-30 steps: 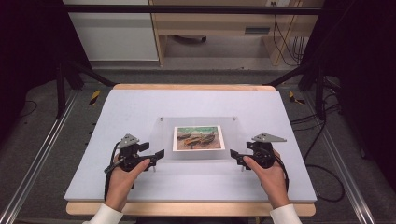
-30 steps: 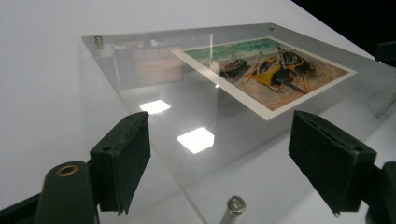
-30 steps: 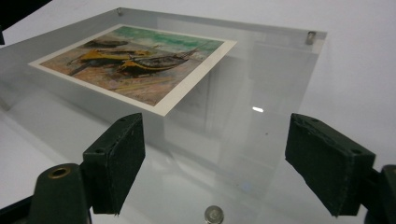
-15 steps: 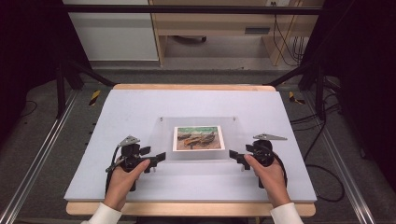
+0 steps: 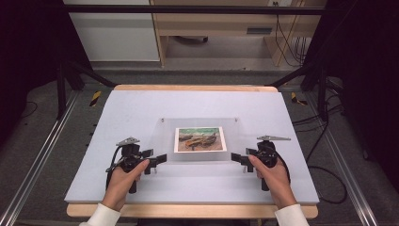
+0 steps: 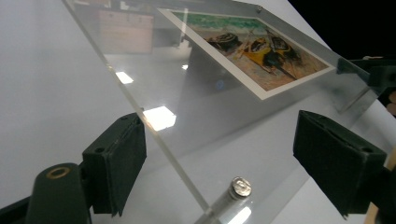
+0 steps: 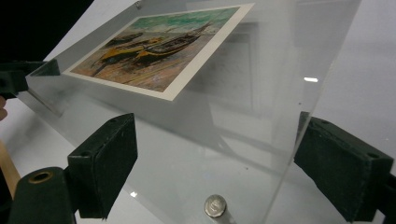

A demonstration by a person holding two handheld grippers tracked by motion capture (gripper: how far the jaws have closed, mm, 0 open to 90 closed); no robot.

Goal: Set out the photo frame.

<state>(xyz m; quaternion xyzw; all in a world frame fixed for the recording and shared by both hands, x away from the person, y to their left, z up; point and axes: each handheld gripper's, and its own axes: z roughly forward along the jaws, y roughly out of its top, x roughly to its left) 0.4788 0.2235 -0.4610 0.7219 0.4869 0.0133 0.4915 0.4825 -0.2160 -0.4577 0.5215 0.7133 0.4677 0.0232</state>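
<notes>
On the white table, slightly near of centre, a clear frame is lying flat with a picture of beached boats sandwiched in it. The left gripper is sitting at the frame's near left corner and the right gripper at its near right corner, each held in a hand coming in from the near edge. In the left gripper view, the jaws are standing wide with the frame's corner and a silver bolt between them; the pads are not pressing on the acrylic. In the right gripper view, the jaws are likewise standing wide around the other near corner and its bolt, pads clear of the sheet. The right jaws have just been opening. Neither gripper is lifting the frame.
</notes>
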